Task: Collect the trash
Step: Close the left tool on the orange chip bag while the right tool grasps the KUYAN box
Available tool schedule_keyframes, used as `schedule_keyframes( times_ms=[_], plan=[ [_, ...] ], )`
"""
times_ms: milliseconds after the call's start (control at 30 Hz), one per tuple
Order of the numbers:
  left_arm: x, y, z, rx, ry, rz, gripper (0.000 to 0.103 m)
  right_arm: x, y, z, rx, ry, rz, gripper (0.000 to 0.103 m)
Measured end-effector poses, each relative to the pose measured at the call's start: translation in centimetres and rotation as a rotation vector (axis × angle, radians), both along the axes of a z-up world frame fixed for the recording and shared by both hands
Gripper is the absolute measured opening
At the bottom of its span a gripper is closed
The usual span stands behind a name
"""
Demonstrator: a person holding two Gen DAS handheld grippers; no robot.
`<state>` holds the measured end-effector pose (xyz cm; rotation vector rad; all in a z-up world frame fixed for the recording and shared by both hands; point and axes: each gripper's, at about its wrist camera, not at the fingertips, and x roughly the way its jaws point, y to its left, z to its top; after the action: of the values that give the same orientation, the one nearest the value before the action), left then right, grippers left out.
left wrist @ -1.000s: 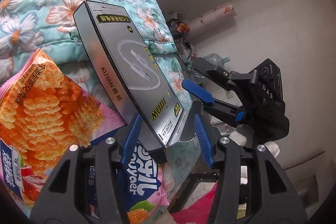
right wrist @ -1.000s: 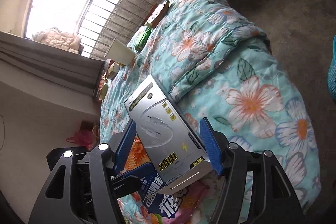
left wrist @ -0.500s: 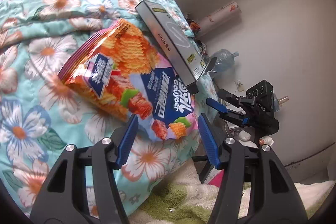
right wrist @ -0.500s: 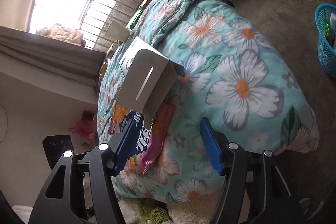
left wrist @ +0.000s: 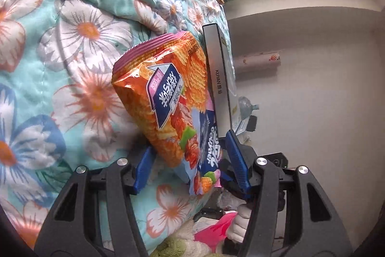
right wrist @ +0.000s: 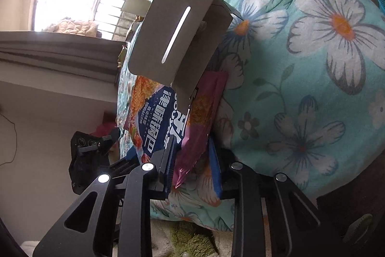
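The right tool (right wrist: 193, 163) pinched the snack bag (right wrist: 168, 122) at its near edge for lifting off the bed (right wrist: 312, 64), while the left tool (left wrist: 190, 160) stood spread around it.

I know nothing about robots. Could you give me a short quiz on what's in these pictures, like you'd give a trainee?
1. True or false: the chip bag lies on a bare wooden table.
2. What sits between the fingers of the right gripper? A) a cup B) a corner of the chip bag C) a bottle
3. Fill in: the word printed on the narrow side of the grey box is ____.

Key: 1. False, it lies on a floral quilt. 2. B. 3. KUYAN.
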<state>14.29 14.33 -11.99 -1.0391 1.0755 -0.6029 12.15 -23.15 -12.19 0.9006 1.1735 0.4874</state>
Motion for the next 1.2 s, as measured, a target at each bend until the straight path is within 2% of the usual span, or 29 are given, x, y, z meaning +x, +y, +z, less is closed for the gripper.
schedule_keyframes(
  times_ms=[67, 133, 167, 233, 367, 433, 533, 600, 633, 667, 733, 767, 833, 900, 933, 1067, 1200],
  plan=[
    [0.1, 0.0, 0.1, -0.127, -0.025, 0.01, 0.054, -0.1, -0.5, -0.4, 0.036, 0.01, -0.01, 0.023],
    [0.0, -0.5, 0.5, -0.156, -0.055, -0.004, 0.054, -0.3, -0.7, -0.8, 0.06, 0.016, -0.016, 0.022],
    [0.1, -1.1, 0.7, -0.13, -0.06, -0.014, 0.054, -0.3, -0.8, -0.9, 0.064, 0.016, -0.016, 0.022],
    [0.2, -2.5, 1.0, -0.026, -0.055, -0.032, 0.053, -0.3, -0.8, -1.0, 0.076, 0.019, -0.01, 0.022],
    [0.4, -4.3, 2.1, 0.246, -0.099, -0.043, 0.027, -0.9, -0.2, -0.7, 0.073, 0.012, 0.026, 0.022],
    [0.5, -4.9, 2.8, 0.348, -0.13, -0.063, 0.024, -1.3, 0.1, -0.1, 0.038, -0.005, 0.06, 0.022],
    [0.3, -5.4, 3.8, 0.45, -0.164, -0.083, 0.02, -1.9, -0.1, 2.2, -0.13, -0.055, 0.107, 0.023],
    [0.2, -5.5, 4.5, 0.513, -0.184, -0.095, 0.019, -1.9, -0.8, 4.6, -0.253, -0.106, 0.117, 0.034],
    [0.9, -5.8, 4.7, 0.548, -0.191, -0.102, 0.019, -1.8, -1.1, 6.0, -0.301, -0.14, 0.114, 0.045],
    [1.0, -5.9, 5.2, 0.581, -0.2, -0.112, 0.019, -1.7, -1.3, 7.4, -0.346, -0.178, 0.113, 0.051],
    [1.0, -6.0, 5.6, 0.628, -0.217, -0.132, 0.019, -0.8, -1.1, 10.0, -0.429, -0.251, 0.121, 0.057],
    [1.1, -6.3, 5.8, 0.648, -0.224, -0.141, 0.019, 0.0, -1.0, 11.0, -0.457, -0.28, 0.123, 0.067],
    [1.0, -6.3, 6.0, 0.681, -0.238, -0.154, 0.019, 2.3, -0.7, 11.9, -0.508, -0.311, 0.116, 0.079],
    [0.8, -6.2, 5.9, 0.71, -0.25, -0.162, 0.019, 4.9, 0.7, 12.4, -0.55, -0.322, 0.133, 0.081],
    [0.7, -6.2, 5.9, 0.72, -0.257, -0.164, 0.019, 6.4, 1.6, 12.3, -0.561, -0.318, 0.146, 0.085],
    [0.6, -6.3, 5.8, 0.748, -0.27, -0.17, 0.019, 10.8, 5.6, 9.7, -0.614, -0.236, 0.242, 0.086],
    [0.2, -6.6, 6.1, 0.767, -0.286, -0.179, 0.019, 12.7, 7.9, 7.8, -0.693, -0.176, 0.315, 0.086]
  ],
)
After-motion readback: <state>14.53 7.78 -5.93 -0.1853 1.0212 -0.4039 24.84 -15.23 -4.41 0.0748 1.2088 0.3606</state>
